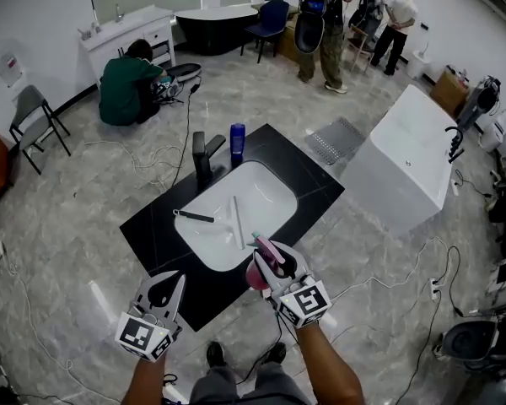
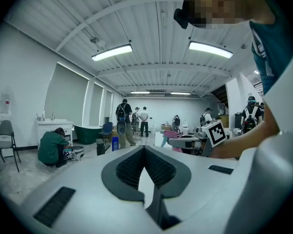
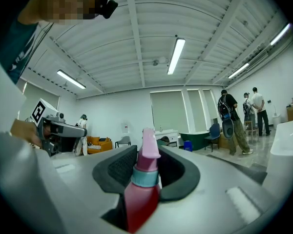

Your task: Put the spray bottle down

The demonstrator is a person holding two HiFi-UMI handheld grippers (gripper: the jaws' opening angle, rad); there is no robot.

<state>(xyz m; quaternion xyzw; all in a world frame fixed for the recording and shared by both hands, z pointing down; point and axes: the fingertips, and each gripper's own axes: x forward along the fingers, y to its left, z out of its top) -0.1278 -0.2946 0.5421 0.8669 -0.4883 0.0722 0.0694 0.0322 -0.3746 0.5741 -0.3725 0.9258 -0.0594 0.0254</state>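
In the right gripper view, my right gripper (image 3: 147, 154) is shut on the spray bottle (image 3: 142, 195), which has a pinkish-red body, a teal collar and a pink nozzle. It stands upright between the dark pads. The head view shows the same bottle (image 1: 258, 271) held in the right gripper (image 1: 270, 258) over the near edge of the black countertop (image 1: 156, 226), just beside the white sink (image 1: 266, 194). My left gripper (image 1: 170, 278) hovers at the counter's near-left edge. Its pads (image 2: 127, 167) meet at the tips with nothing between them.
A black faucet (image 1: 204, 154) and a blue bottle (image 1: 237, 142) stand behind the sink. A black-handled tool (image 1: 194, 216) and a white stick (image 1: 236, 220) lie in the basin. A white bathtub (image 1: 409, 154) stands to the right. A crouching person (image 1: 128, 83), other people, a chair (image 1: 34, 116) and floor cables are around.
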